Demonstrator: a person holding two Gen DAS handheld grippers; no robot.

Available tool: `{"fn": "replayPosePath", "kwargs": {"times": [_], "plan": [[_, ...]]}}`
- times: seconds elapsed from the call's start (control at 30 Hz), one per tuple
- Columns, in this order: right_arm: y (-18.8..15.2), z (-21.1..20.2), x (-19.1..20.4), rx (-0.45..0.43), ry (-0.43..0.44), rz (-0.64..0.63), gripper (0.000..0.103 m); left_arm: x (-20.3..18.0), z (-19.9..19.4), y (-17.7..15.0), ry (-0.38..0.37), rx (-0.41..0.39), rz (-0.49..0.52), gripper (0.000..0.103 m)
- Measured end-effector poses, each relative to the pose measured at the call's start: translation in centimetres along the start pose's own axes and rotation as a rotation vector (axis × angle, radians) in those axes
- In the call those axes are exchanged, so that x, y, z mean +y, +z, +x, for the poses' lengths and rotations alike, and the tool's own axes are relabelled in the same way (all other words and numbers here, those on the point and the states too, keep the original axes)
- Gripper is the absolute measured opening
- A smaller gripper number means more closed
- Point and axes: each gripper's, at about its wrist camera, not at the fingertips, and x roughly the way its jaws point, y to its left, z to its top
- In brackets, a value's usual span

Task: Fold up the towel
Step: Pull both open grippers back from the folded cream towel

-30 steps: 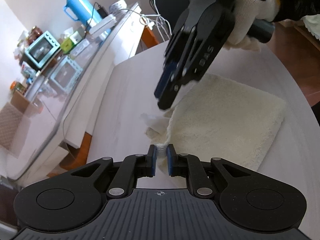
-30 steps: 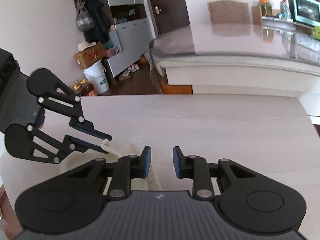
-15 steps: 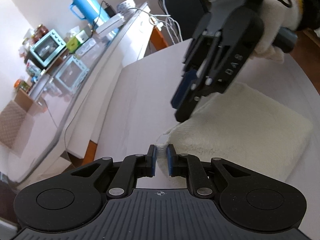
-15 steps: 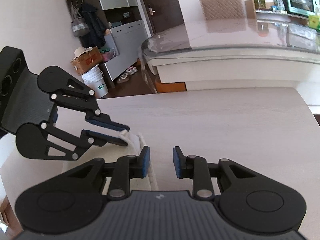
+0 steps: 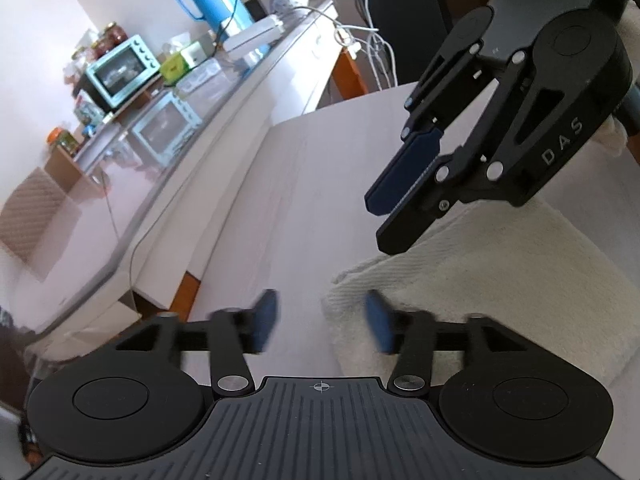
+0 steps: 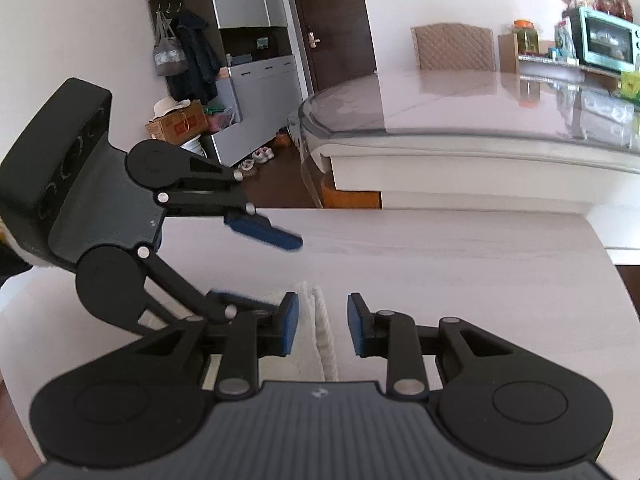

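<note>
Your right tool (image 5: 394, 210), lettered "DAS", is hovering part-open and empty; your left tool (image 5: 320, 320) has just been opening, releasing the cream terry towel (image 5: 500, 272) folded on the pale table (image 6: 440, 260).

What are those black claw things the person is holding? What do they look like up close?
Each is a black plastic tool. The left gripper has a ribbed body, two round discs, jointed links with silver rivets and dark blue pads on its fingertips. The right gripper is built alike, with "DAS" in pale letters on its side. A white knitted glove shows behind it.
</note>
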Motion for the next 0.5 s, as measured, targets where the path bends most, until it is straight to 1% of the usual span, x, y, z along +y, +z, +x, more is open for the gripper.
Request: {"fn": "replayPosePath", "kwargs": {"times": [0.07, 0.1, 0.2, 0.33, 0.4, 0.5], "plan": [[-0.3, 0.3, 0.0, 0.011, -0.017, -0.01, 0.03, 0.1, 0.0, -0.1, 0.006, -0.001, -0.01, 0.06], [-0.4, 0.4, 0.0, 0.013, -0.02, -0.01, 0.03, 0.2, -0.3, -0.1, 0.025, -0.007, -0.016, 0.06], [-0.5, 0.0, -0.4, 0.004, -0.019, 0.013, 0.031, 0.5, -0.6, -0.4, 0.043, -0.007, -0.027, 0.06], [-1.0, -0.2, -0.7, 0.02, -0.025, 0.018, 0.032, 0.5, -0.2, -0.5, 0.065, 0.004, -0.033, 0.06], [-1.5, 0.1, -0.8, 0.031, -0.048, 0.015, 0.033, 0.5, 0.0, -0.4, 0.068, 0.003, -0.041, 0.061], [-1.6, -0.8, -1.1, -0.003, -0.058, 0.046, 0.033, 0.3, 0.0, -0.2, 0.076, 0.002, -0.034, 0.061]]}}
